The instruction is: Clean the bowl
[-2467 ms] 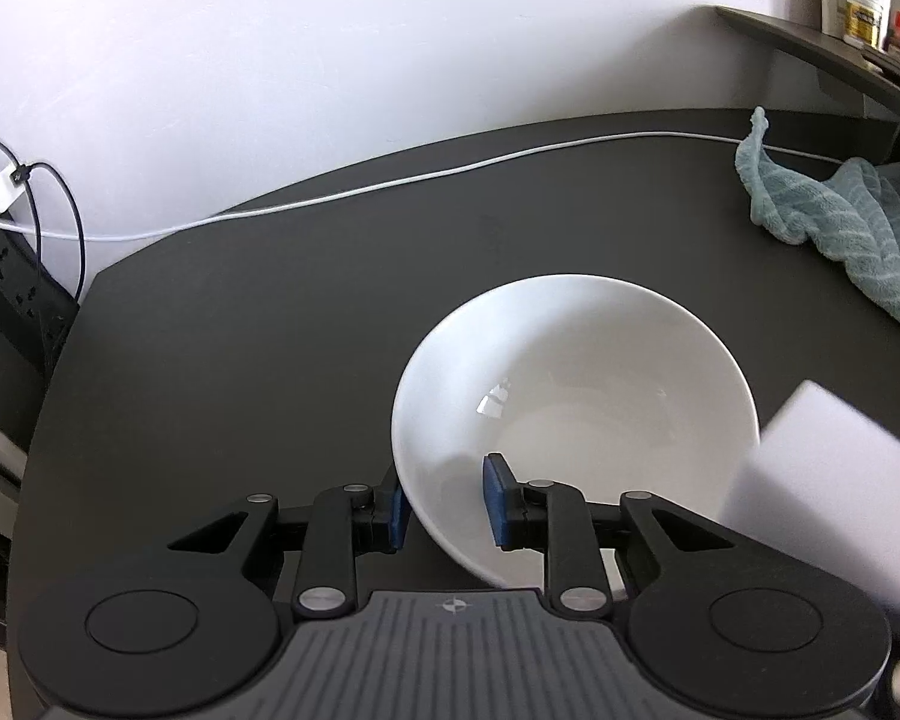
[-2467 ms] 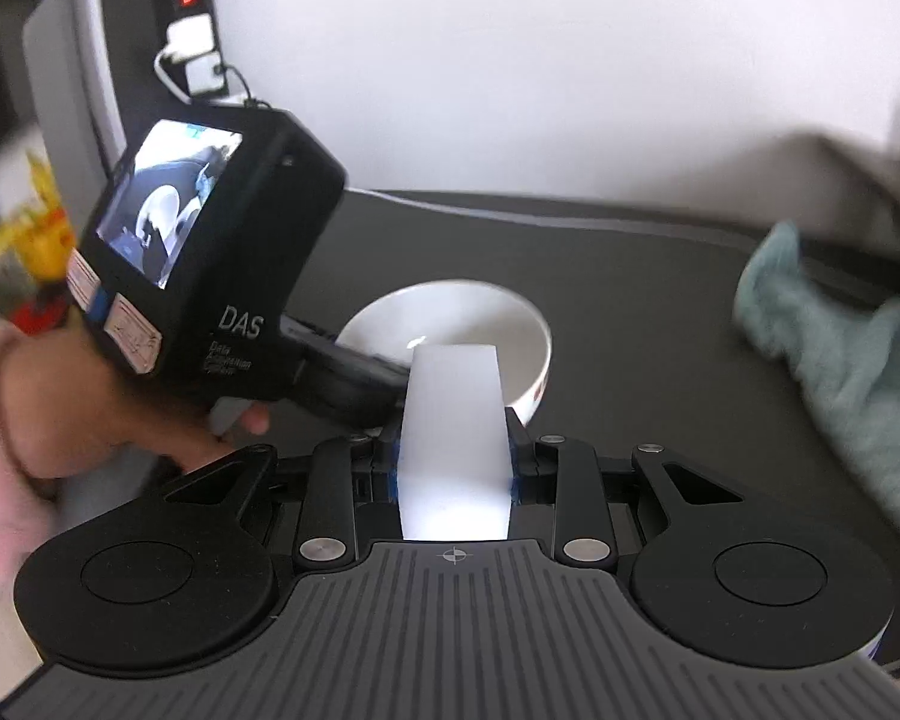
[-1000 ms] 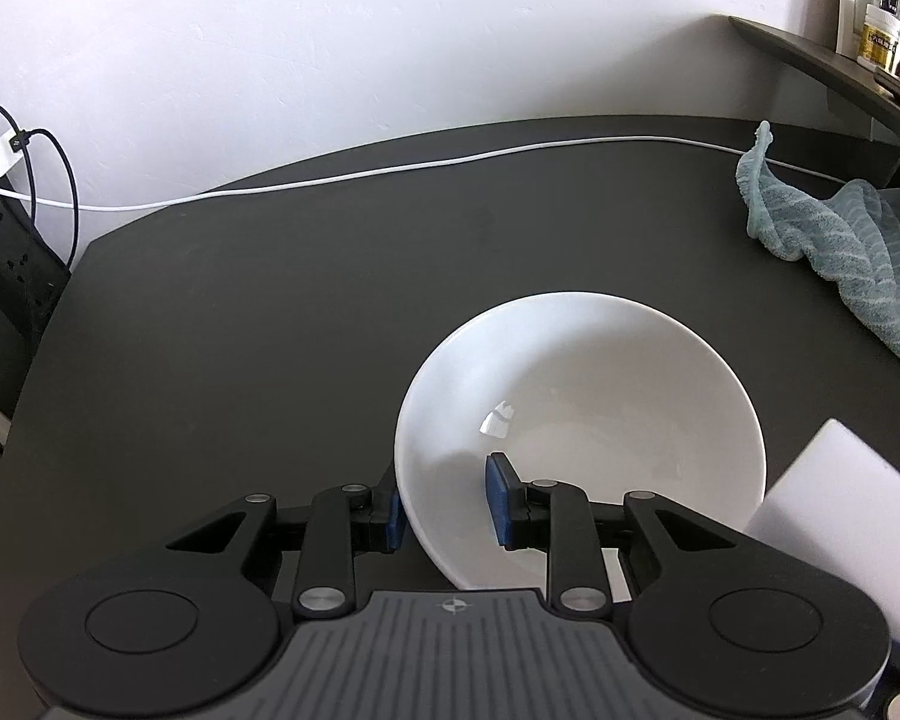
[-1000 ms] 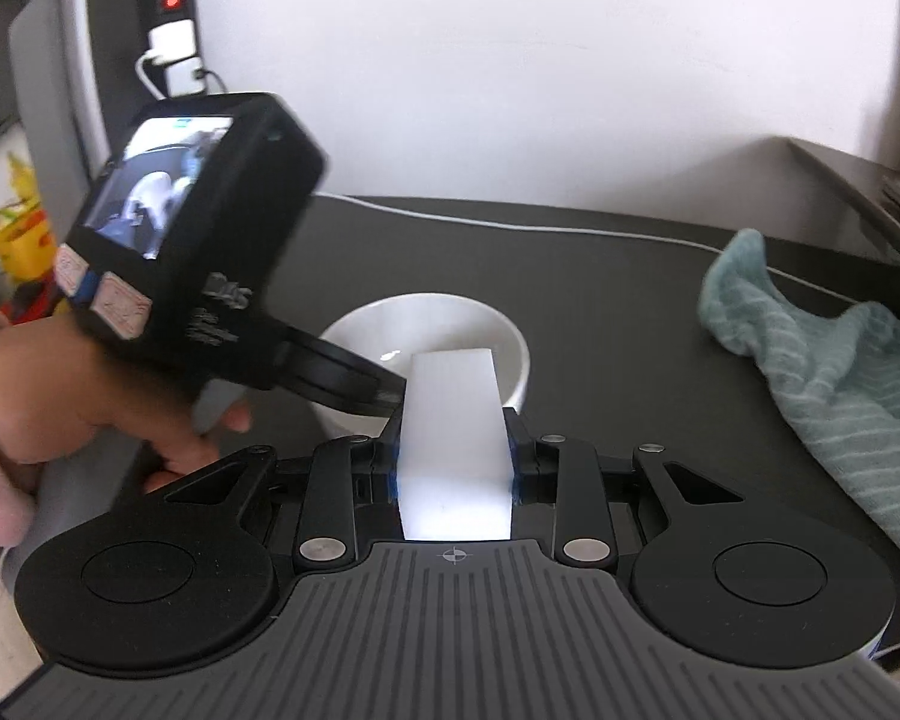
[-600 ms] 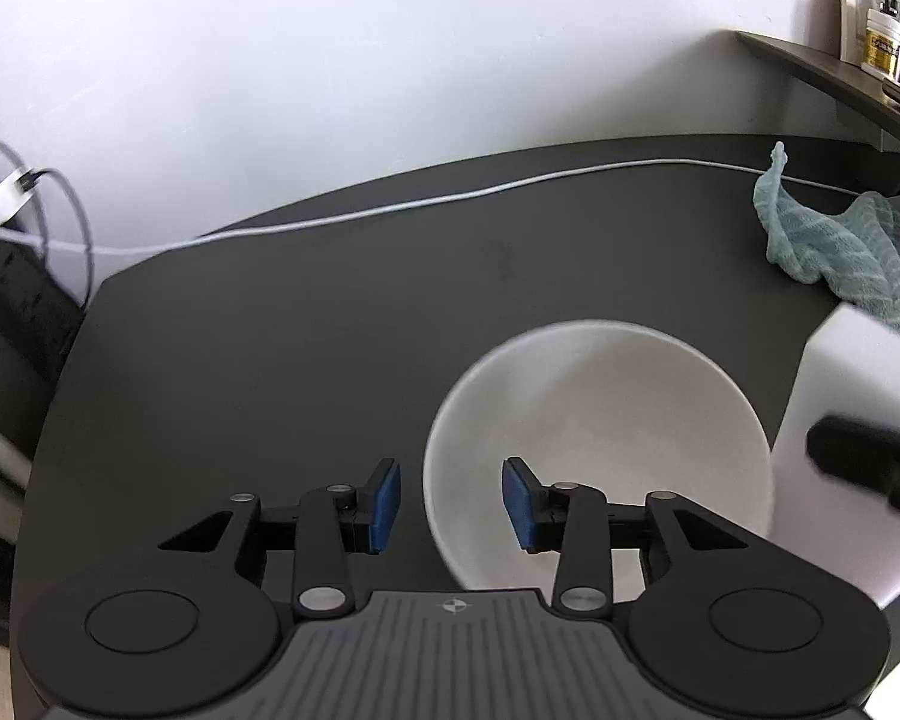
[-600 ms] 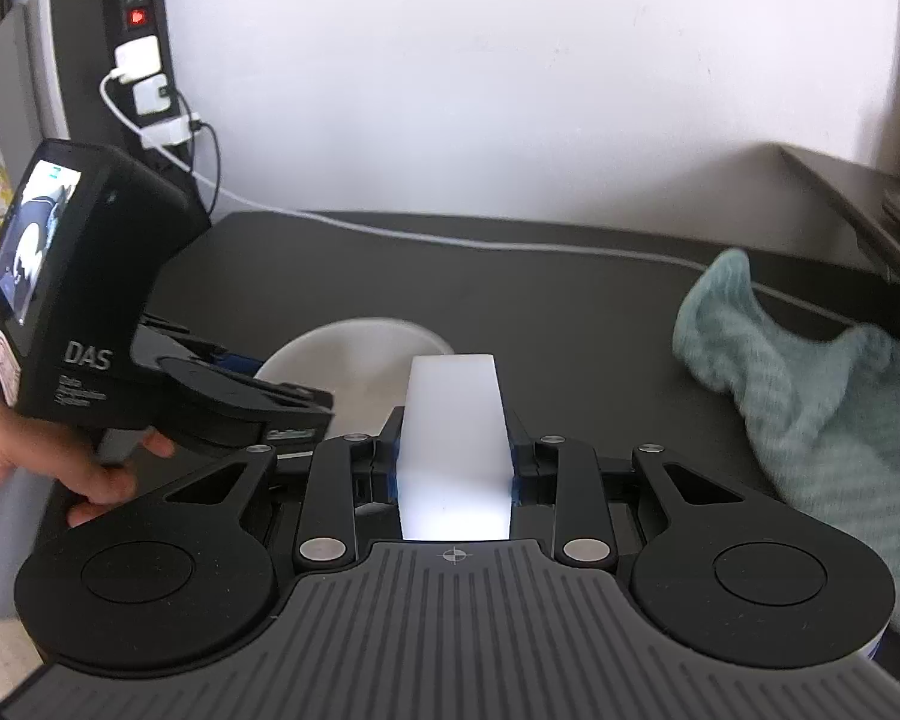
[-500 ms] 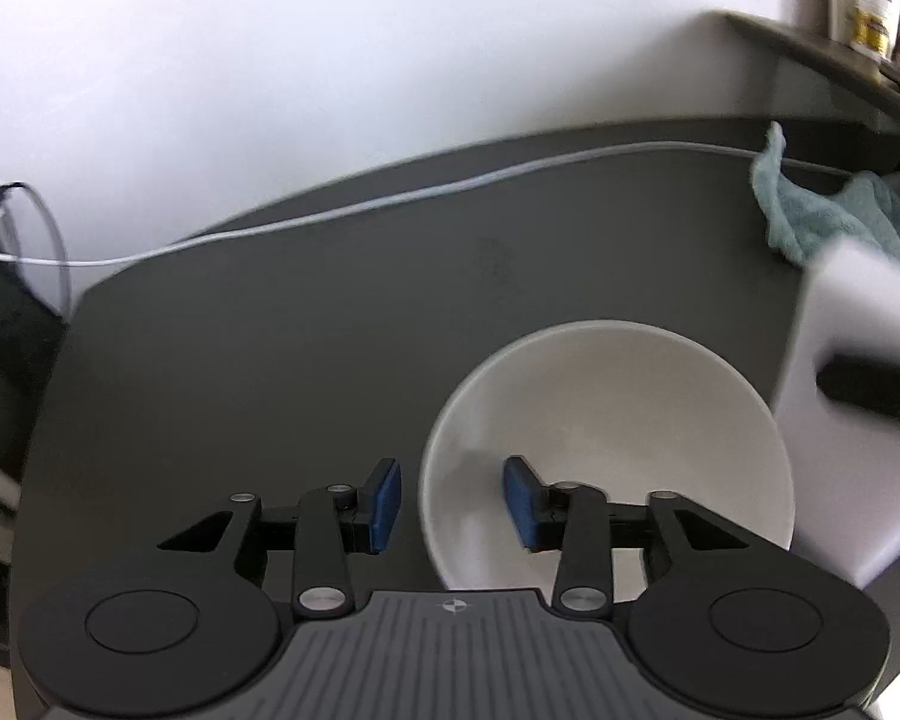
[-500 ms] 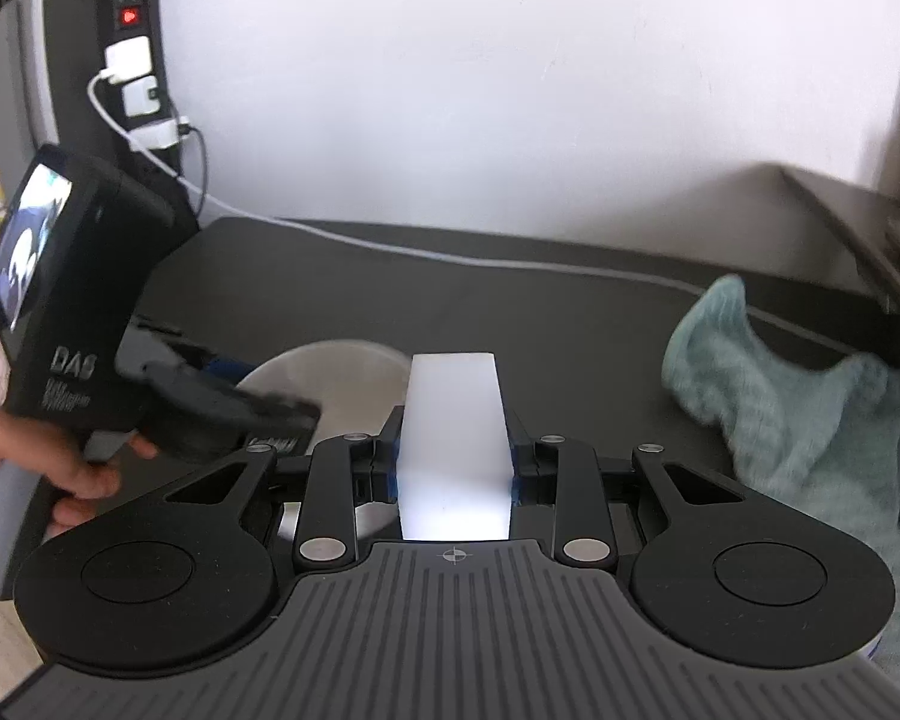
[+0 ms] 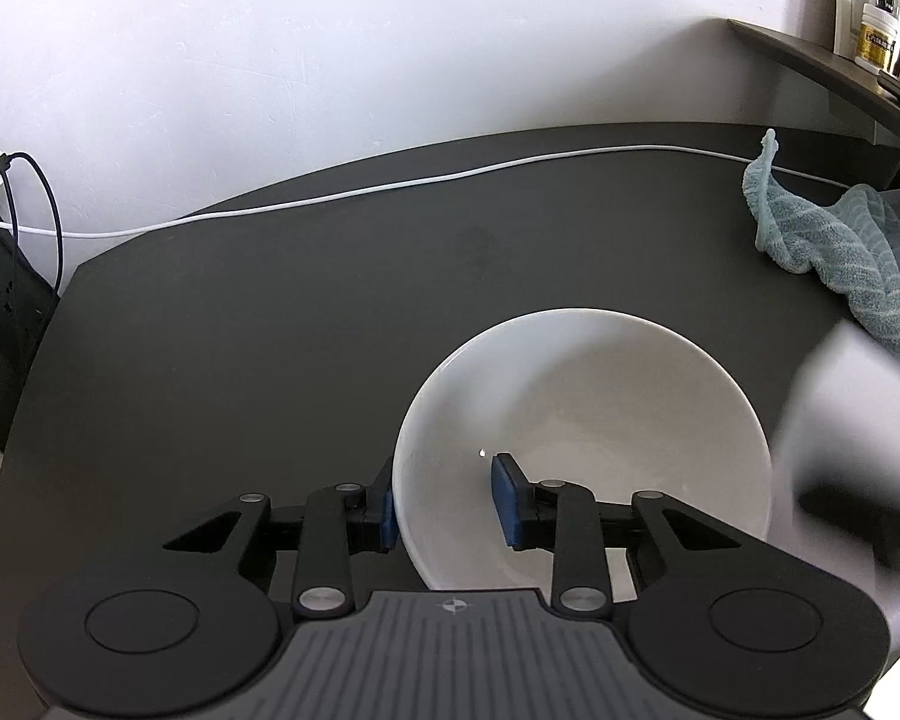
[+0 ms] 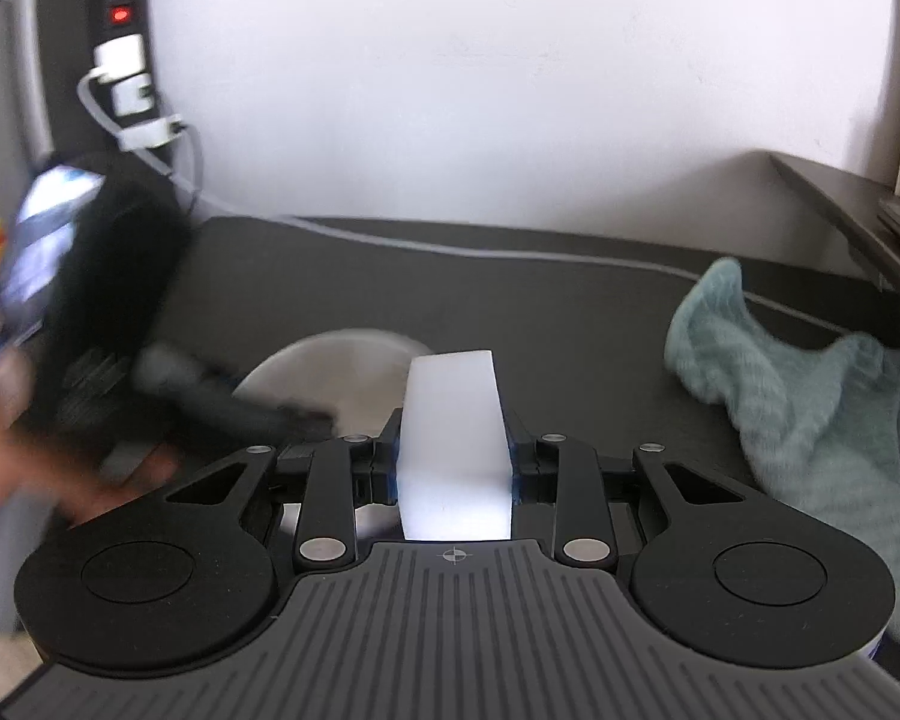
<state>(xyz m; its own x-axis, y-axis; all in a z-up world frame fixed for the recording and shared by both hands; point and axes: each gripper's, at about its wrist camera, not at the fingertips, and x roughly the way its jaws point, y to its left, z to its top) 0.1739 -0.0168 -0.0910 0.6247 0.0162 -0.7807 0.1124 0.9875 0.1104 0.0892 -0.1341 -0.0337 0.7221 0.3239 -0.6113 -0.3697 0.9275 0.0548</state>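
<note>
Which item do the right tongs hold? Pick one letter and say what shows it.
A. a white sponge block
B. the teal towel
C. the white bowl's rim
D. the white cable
A. In the right wrist view, the right tongs are shut on the white sponge block, whose sides both pads press; the teal towel lies apart on the dark table, and the white bowl sits beyond the block.

Bowl (image 9: 600, 408) white, unpatterned. Desk (image 9: 270, 330) dark grey. Sponge block (image 10: 453, 438) white. Towel (image 9: 840, 252) pale teal, ribbed stripes, at desk's right edge. Cable (image 9: 390, 186) white. Pads (image 9: 506, 501) blue.
</note>
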